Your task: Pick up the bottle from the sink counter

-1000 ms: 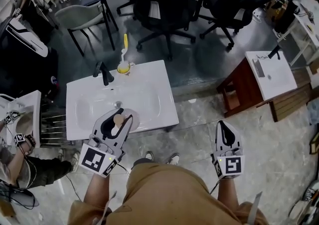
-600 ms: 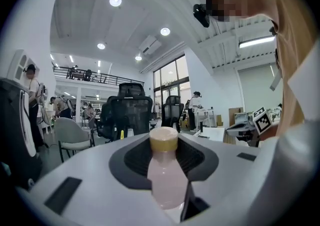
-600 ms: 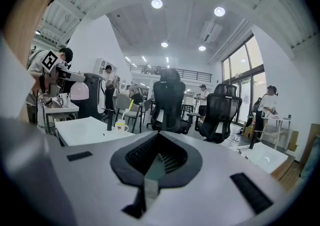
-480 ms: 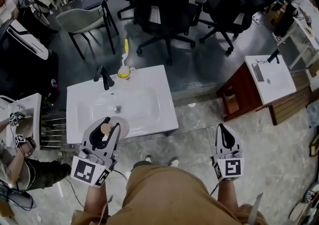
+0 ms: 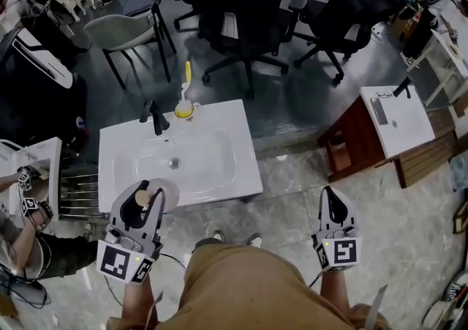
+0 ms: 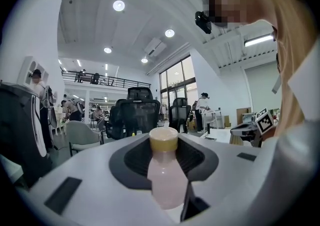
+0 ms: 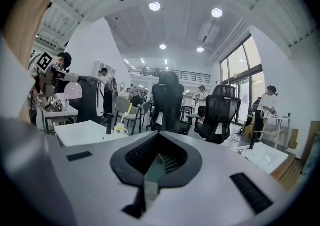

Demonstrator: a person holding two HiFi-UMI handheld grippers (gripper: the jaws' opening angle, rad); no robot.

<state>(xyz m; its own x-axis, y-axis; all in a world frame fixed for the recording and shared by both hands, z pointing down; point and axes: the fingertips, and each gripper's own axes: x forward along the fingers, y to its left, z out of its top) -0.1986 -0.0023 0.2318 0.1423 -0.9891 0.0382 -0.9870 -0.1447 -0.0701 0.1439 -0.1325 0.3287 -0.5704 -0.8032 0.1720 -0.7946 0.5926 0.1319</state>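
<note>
The left gripper was clamped on the bottle, held just above the sink counter's front left corner in the head view. The right gripper hung off the front edge. The left gripper view showed the bottle upright between the jaws, so a steady, level lift looked best. In the right gripper view the jaws were together and empty.

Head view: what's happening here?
A person holds a gripper in each hand. The left gripper is shut on a pale pink bottle with a tan cap, at the front edge of the white sink counter and seemingly clear of it. The right gripper hangs empty, jaws together, off to the side over the floor. A mug with a toothbrush and a black faucet stand at the back of the counter.
</note>
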